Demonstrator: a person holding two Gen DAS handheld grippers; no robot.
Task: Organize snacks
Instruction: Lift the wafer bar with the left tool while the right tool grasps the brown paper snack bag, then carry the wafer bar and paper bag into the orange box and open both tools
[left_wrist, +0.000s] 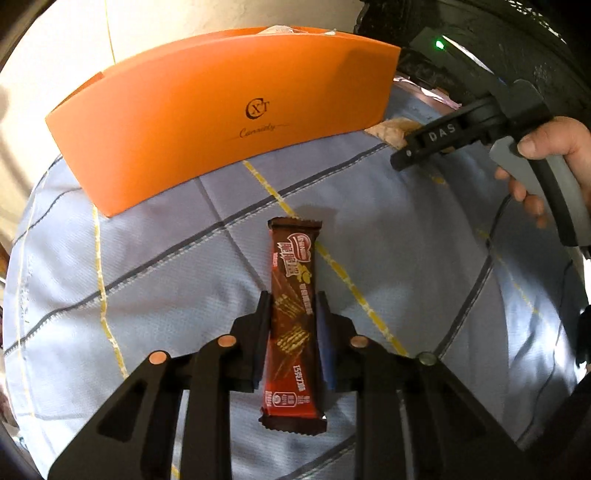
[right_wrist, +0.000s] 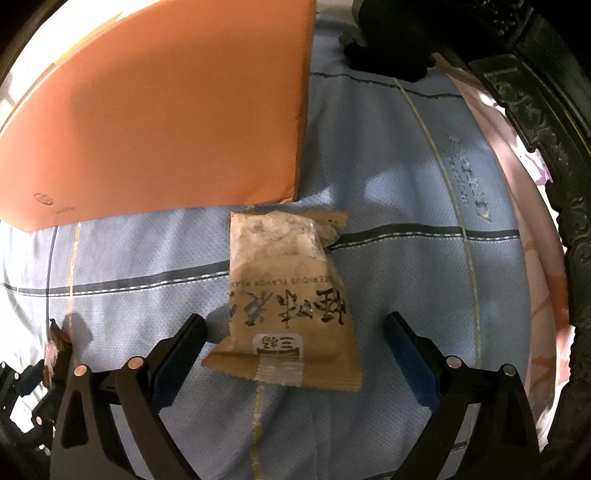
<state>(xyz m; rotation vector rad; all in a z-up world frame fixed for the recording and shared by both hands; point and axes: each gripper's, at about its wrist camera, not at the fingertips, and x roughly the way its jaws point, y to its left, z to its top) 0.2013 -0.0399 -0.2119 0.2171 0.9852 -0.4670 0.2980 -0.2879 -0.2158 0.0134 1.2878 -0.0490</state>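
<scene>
A brown and red chocolate wafer bar (left_wrist: 291, 314) lies lengthwise between the fingers of my left gripper (left_wrist: 293, 302), which is shut on its sides just above the blue checked cloth (left_wrist: 166, 266). An orange box (left_wrist: 221, 110) stands behind it. In the right wrist view a tan snack packet (right_wrist: 288, 295) lies on the cloth between the wide-open fingers of my right gripper (right_wrist: 295, 325), beside the orange box (right_wrist: 166, 122). The right gripper also shows in the left wrist view (left_wrist: 399, 157), over the tan packet (left_wrist: 388, 131).
A dark carved wooden frame (right_wrist: 546, 129) borders the cloth at the right. A pink patterned fabric (right_wrist: 546, 295) lies along that edge. A white wrapper (left_wrist: 284, 29) sticks out of the orange box top. A hand (left_wrist: 546, 162) holds the right gripper's handle.
</scene>
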